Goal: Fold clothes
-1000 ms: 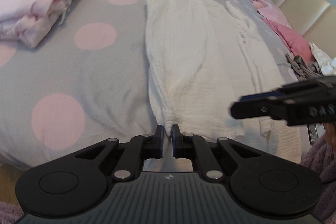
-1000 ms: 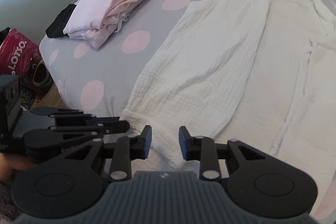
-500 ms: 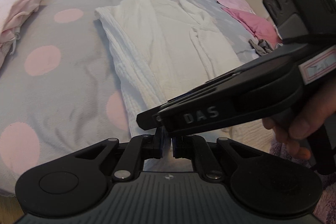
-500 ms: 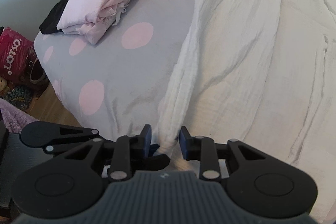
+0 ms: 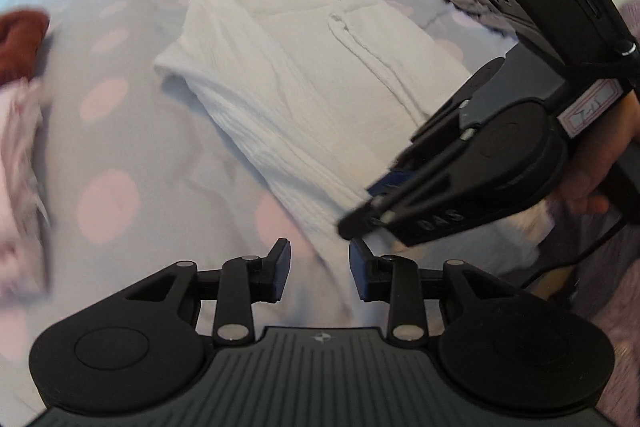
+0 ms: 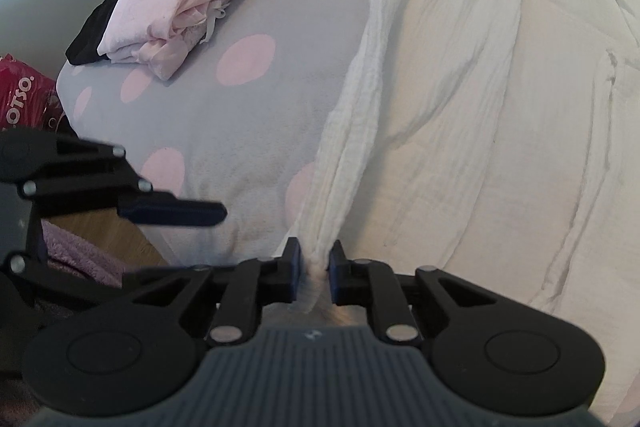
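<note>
Soft, light white muslin robe (image 6: 460, 99) lies flat on the dotted bedspread (image 6: 240, 115), best taken by its bunched hem corner, where right gripper (image 6: 315, 269) pinches it; left gripper (image 5: 319, 269) gapes empty.

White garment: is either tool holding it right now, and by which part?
Right tool is shut on the white garment, pinching its bunched near corner. Left tool is open, holding nothing.
</note>
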{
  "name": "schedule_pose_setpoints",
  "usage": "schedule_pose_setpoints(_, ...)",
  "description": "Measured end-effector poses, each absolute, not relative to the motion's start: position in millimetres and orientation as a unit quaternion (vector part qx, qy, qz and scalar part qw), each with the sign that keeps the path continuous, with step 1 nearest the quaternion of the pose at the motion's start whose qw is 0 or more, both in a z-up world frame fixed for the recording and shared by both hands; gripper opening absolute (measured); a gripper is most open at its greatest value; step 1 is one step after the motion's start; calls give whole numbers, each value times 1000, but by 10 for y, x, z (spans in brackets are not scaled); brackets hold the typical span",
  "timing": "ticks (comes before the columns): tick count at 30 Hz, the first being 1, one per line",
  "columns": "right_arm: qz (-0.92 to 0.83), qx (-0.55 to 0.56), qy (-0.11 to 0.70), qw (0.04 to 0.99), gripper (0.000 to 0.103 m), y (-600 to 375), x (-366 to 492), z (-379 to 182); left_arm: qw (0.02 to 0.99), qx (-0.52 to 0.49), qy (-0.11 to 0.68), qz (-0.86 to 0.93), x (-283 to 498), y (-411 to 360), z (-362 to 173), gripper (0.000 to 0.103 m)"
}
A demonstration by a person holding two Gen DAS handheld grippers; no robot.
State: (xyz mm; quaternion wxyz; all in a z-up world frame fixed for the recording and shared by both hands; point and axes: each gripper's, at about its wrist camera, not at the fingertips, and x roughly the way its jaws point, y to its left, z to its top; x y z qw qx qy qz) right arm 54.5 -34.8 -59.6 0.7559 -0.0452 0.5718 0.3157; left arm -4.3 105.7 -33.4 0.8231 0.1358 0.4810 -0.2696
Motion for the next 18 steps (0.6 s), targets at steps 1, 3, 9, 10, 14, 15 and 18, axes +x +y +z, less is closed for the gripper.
schedule_pose_setpoints(1, 316, -44, 572, 756, 16, -350, 546, -594, 822, 164, 473, -270, 22, 1051, -319, 30)
schedule_pose_setpoints(3, 315, -38, 575, 754, 16, -365, 556, -597, 821, 227, 447, -274, 157, 1023, -332, 30)
schedule_pose_setpoints(9, 314, -19, 583, 749, 16, -405, 586, -621, 796, 411, 329, -297, 441, 975, -540, 30)
schedule_pose_setpoints(10, 314, -16, 585, 748, 16, -409, 592, -626, 788, 442, 305, -302, 479, 971, -590, 30)
schedule_pose_setpoints(14, 314, 0, 592, 742, 17, -427, 618, -646, 751, 521, 243, -324, 691, 1016, -792, 30)
schedule_pose_setpoints(15, 315, 2, 594, 740, 17, -425, 622, -651, 742, 535, 233, -330, 755, 1029, -834, 30)
schedule_pose_setpoints(18, 318, 4, 598, 736, 17, -416, 631, -668, 707, 583, 205, -344, 941, 1052, -962, 30)
